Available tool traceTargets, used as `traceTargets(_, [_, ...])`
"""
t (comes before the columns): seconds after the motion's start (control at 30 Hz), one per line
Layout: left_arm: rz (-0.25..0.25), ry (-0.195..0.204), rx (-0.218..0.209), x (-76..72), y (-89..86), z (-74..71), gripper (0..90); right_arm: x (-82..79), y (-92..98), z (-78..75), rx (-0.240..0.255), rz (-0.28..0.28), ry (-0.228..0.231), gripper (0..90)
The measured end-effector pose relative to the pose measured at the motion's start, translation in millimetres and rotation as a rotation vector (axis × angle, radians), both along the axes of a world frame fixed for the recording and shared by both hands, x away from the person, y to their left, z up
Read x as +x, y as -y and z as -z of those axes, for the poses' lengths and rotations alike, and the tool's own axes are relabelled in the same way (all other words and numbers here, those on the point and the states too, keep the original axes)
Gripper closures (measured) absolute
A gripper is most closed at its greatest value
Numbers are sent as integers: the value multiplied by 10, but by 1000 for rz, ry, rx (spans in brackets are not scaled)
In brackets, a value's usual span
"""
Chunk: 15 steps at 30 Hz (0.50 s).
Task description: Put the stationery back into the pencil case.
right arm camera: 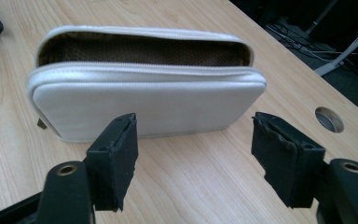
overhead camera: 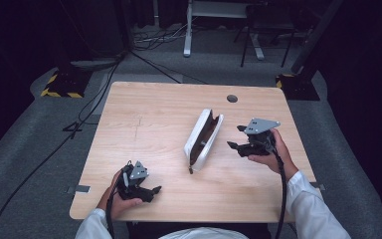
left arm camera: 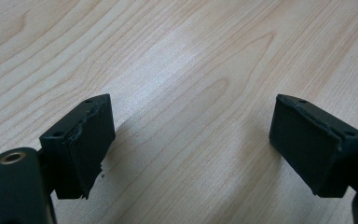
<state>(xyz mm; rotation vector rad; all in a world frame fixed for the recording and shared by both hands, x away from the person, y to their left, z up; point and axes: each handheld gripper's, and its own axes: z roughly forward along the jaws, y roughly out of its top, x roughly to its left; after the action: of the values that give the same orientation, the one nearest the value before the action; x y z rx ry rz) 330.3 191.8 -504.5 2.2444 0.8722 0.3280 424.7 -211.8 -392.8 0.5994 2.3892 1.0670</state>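
Note:
A white zip pouch (overhead camera: 204, 138) lies on the wooden table (overhead camera: 144, 129), unzipped, with a brown lining showing inside. In the right gripper view the pouch (right arm camera: 149, 102) stands on its long edge just beyond my jaws, its opening facing up. My right gripper (overhead camera: 235, 136) is open, a short way right of the pouch and pointing at it; the same gripper (right arm camera: 193, 156) holds nothing. My left gripper (overhead camera: 155, 191) rests near the table's front edge, well apart from the pouch. It is open (left arm camera: 191, 144) over bare wood.
A round cable hole (overhead camera: 232, 98) sits near the table's far edge, also visible as the hole (right arm camera: 329, 119) beyond my right jaw. Cables, stands and a desk frame (overhead camera: 214, 25) lie on the grey floor behind the table.

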Motion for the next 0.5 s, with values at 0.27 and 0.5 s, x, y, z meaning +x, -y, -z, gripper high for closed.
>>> traceTargets(0.27, [0, 0, 0, 0, 0, 0, 146, -35, 128, 118, -29, 17, -16, 317])
traceTargets(0.5, [-1, 0, 0, 0, 0, 0, 146, -80, 252, 245, -53, 33, -34, 310])
